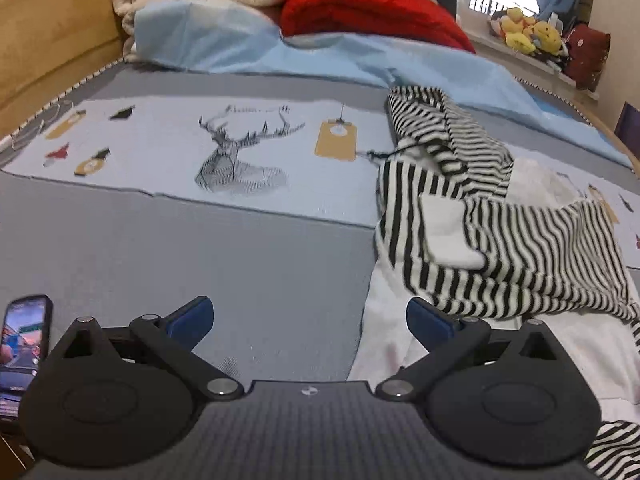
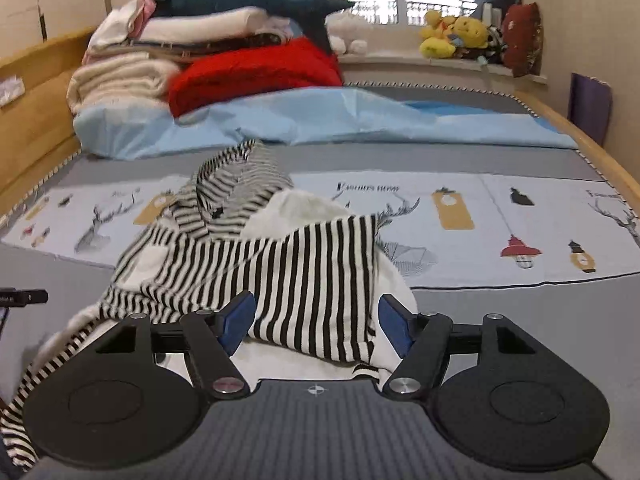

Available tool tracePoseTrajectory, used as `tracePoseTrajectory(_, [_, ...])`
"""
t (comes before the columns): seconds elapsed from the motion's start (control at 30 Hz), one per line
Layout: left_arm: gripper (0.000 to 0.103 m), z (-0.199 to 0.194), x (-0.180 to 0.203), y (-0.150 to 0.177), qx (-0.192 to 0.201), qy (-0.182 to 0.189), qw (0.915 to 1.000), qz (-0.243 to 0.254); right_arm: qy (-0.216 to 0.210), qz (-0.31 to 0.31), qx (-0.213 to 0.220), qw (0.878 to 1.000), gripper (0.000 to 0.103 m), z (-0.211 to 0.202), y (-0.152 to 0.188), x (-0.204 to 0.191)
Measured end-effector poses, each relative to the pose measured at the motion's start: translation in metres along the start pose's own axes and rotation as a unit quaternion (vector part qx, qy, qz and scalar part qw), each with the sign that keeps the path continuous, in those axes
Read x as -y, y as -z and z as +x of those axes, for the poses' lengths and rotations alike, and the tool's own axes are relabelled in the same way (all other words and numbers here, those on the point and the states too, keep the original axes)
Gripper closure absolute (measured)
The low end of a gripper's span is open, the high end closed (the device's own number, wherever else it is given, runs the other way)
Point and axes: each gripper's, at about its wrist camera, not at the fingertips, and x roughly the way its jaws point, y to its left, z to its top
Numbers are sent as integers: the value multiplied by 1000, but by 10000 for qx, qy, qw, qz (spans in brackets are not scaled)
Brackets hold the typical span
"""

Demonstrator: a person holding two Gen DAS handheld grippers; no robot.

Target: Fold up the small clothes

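Note:
A crumpled black-and-white striped garment (image 1: 492,232) with white fleece lining lies in a heap on the bed, at the right of the left wrist view and centre-left of the right wrist view (image 2: 280,264). My left gripper (image 1: 310,320) is open and empty, over bare grey mat just left of the garment; its right finger is at the white lining's edge. My right gripper (image 2: 316,320) is open, its fingers on either side of the garment's near striped edge, not closed on it.
The bed has a grey mat (image 1: 200,240) with a printed deer panel (image 1: 236,160). Light blue bedding (image 2: 320,120), a red blanket (image 2: 256,72) and stacked folded blankets (image 2: 128,72) lie at the far end. A phone (image 1: 24,344) lies at near left. Wooden bed frame (image 1: 48,48) on the left.

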Motion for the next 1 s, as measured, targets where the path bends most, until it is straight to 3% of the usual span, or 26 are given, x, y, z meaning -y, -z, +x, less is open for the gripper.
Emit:
tracePoseTrajectory(0.23, [0,19,-10,-11,44,-158,9999,-20,-54,-89,-212,9997,33,39,-9,-6])
tracePoseTrajectory(0.47, [0,39,-38,-37,-145,-827,9948,-574,-164,-222,-139,9995,30,97,-80,-15])
tracePoseTrajectory(0.73, [0,44,-45,-44,-285,-1028,9929,-533,-377,180,-47,9991,21,251,-193,-62])
tracePoseTrajectory(1.0, [0,40,-54,-51,-460,-559,9921,-1023,103,449,-443,9980,16,413,-207,-99])
